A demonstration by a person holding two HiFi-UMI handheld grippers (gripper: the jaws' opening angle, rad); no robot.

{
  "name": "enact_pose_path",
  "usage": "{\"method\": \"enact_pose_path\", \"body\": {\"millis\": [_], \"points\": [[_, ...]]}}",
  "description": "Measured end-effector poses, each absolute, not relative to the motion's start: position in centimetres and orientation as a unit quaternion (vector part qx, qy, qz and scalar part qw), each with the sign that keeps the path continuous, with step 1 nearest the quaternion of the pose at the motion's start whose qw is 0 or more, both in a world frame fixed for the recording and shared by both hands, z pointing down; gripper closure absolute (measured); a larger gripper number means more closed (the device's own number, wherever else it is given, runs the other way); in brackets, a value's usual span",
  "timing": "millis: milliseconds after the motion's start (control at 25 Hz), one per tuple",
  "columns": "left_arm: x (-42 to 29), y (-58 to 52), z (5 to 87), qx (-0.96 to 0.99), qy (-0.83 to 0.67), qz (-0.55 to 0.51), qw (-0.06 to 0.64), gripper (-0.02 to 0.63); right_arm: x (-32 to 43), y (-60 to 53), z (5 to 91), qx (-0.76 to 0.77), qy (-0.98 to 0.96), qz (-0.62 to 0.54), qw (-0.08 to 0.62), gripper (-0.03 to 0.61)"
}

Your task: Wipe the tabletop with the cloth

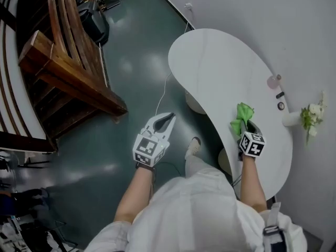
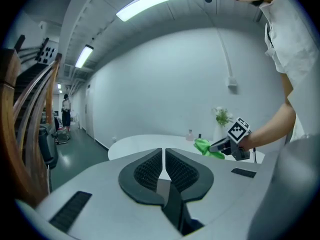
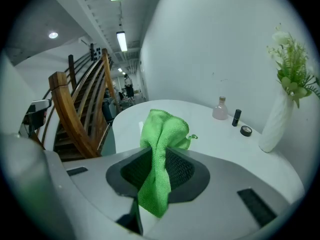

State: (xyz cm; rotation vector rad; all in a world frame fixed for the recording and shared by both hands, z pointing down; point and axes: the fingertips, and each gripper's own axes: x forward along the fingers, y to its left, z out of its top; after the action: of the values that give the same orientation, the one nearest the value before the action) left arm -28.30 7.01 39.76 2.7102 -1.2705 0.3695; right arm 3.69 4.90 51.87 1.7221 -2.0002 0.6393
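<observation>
A green cloth (image 1: 241, 116) hangs bunched in my right gripper (image 1: 248, 126), which is shut on it above the near part of the white curved tabletop (image 1: 220, 67). In the right gripper view the cloth (image 3: 159, 154) is pinched between the jaws, with its tail drooping toward the camera. My left gripper (image 1: 167, 121) is shut with nothing in it, held over the floor left of the table. The left gripper view shows its fingers (image 2: 150, 170) pressed together, and beyond them the right gripper (image 2: 225, 144) with the cloth (image 2: 206, 148).
On the table by the wall stand a pink bottle (image 3: 220, 108), a small dark bottle (image 3: 236, 117), a dark round tin (image 3: 245, 130) and a white vase with flowers (image 3: 277, 114). A wooden staircase (image 1: 63, 62) rises at left over the green floor (image 1: 136, 77).
</observation>
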Motion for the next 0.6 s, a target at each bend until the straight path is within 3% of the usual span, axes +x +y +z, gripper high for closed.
{"method": "enact_pose_path", "body": {"millis": [200,600], "points": [[-27.4,-2.8,39.2,0.907,-0.397,0.128,0.056,0.581,4.2,-2.6,51.1,0.637,-0.707,0.241,0.191,0.502],[-18.0,-15.3,37.4,0.95,-0.282,0.134,0.016,0.581,6.7,-10.7,50.5,0.647,-0.692,0.259,0.187,0.502]]}}
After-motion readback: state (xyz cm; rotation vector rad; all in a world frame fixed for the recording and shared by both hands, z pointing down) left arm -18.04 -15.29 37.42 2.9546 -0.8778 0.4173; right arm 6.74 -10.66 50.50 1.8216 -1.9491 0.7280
